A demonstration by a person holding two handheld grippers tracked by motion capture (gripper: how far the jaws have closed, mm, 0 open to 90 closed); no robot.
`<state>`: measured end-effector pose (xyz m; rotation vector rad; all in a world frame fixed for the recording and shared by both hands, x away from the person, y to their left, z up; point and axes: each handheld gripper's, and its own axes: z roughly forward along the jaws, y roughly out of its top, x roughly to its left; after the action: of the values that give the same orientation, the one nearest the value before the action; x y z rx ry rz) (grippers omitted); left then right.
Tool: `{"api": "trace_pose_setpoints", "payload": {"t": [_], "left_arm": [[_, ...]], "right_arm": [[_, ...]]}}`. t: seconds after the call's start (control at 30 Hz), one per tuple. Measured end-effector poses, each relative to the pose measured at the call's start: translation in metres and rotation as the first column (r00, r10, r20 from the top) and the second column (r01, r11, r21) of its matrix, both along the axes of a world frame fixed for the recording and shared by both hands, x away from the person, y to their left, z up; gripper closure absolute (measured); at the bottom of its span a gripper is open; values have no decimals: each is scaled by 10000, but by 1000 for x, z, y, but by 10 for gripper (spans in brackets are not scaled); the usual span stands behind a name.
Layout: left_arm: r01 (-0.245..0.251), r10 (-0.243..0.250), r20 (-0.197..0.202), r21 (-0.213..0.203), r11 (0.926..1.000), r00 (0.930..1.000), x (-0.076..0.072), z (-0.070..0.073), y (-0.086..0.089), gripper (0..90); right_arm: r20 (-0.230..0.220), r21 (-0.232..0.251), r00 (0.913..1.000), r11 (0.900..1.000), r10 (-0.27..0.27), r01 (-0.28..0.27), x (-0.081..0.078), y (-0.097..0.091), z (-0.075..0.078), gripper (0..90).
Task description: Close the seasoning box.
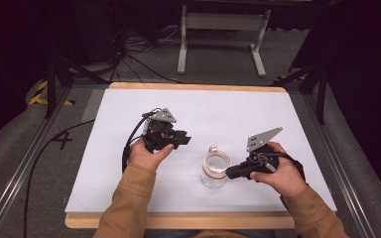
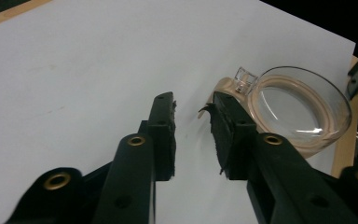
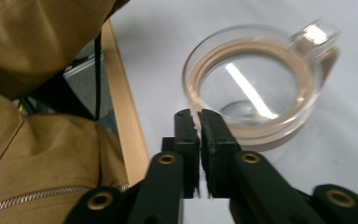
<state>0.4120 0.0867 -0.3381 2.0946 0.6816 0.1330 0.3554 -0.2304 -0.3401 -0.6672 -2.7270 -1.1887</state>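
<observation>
A small clear glass jar (image 1: 215, 171) with a clear lid and a beige seal ring stands on the white sheet (image 1: 129, 163), right of centre and near the front. My right gripper (image 1: 228, 173) points left at it. In the right gripper view the jaws (image 3: 198, 116) stand a thin slit apart with nothing between them, their tips just short of the jar's (image 3: 256, 84) near rim. My left gripper (image 1: 186, 140) hovers left of the jar and points right. Its jaws (image 2: 193, 105) are open and empty, and the jar (image 2: 303, 105) with its clear tab (image 2: 244, 77) sits just past the right fingertip.
The sheet covers a wooden tabletop (image 1: 178, 220) whose edge shows at the front. A white metal stand (image 1: 223, 22) and cables (image 1: 129, 54) are on the floor beyond the table. A tan jacket sleeve (image 3: 32, 42) is at the left of the right gripper view.
</observation>
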Motion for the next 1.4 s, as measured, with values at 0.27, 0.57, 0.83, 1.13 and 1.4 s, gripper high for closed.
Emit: {"api": "trace_pose_setpoints", "payload": {"t": [0.27, 0.57, 0.83, 1.13, 1.4], "left_arm": [[-764, 764, 61, 61, 9971, 9971, -7, 1, 21, 617], [-1328, 1327, 167, 91, 9911, 9910, -4, -2, 39, 595], [-1870, 1870, -58, -3, 9824, 9823, 4, -13, 47, 567], [-2283, 2281, -227, -70, 9736, 9734, 11, -24, 56, 550], [-2864, 2865, -75, 142, 9580, 9580, 20, -38, 65, 532]], "right_arm": [[1364, 569, 9825, 9911, -1271, 1203, 14, -26, 19, 688], [2037, 630, 9389, 9607, -2776, 2704, 32, -58, 19, 616], [2327, 415, 8966, 9249, -3768, 3780, 48, -84, 7, 565], [2318, 112, 8693, 8948, -4365, 4463, 62, -107, -8, 539], [2443, -312, 8601, 8829, -4478, 4685, 75, -126, -28, 529]]}}
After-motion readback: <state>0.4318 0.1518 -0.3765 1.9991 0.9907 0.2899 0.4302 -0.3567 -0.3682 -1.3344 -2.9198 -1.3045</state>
